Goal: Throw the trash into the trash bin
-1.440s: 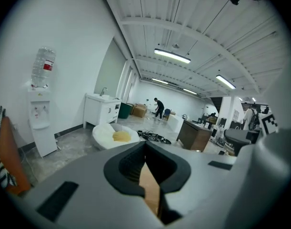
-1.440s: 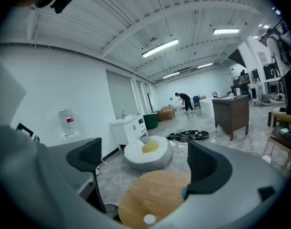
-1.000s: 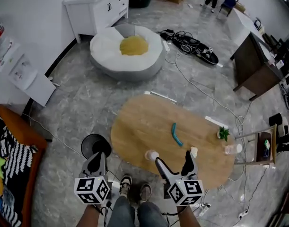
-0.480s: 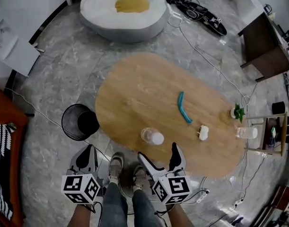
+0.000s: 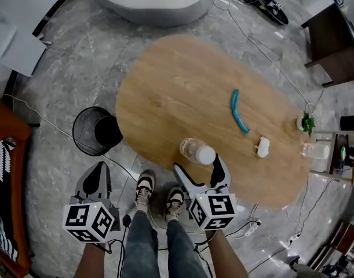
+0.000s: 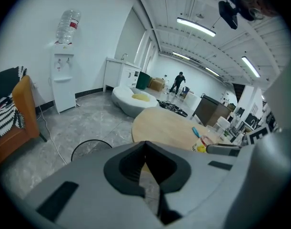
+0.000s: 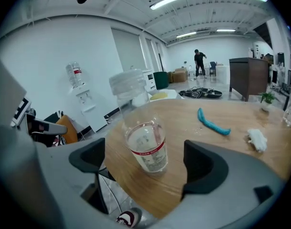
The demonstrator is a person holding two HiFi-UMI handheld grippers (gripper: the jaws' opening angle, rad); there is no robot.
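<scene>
Right gripper (image 5: 199, 164) jaws, apart but just narrowing, straddle an untouched plastic bottle (image 5: 198, 152) at the wooden table (image 5: 177, 97) edge. Left gripper (image 5: 95, 175) jaws are together, near the mesh trash bin (image 5: 84, 132) on the floor. A blue strip (image 5: 240, 111) and a tissue (image 5: 262, 146) lie beyond.

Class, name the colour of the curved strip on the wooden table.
Teal blue strip; clearest in the head view.

left tool (image 5: 98, 170) jaws pressed together; right tool (image 5: 198, 165) jaws wide apart, just narrowing slightly, clasping nothing.
</scene>
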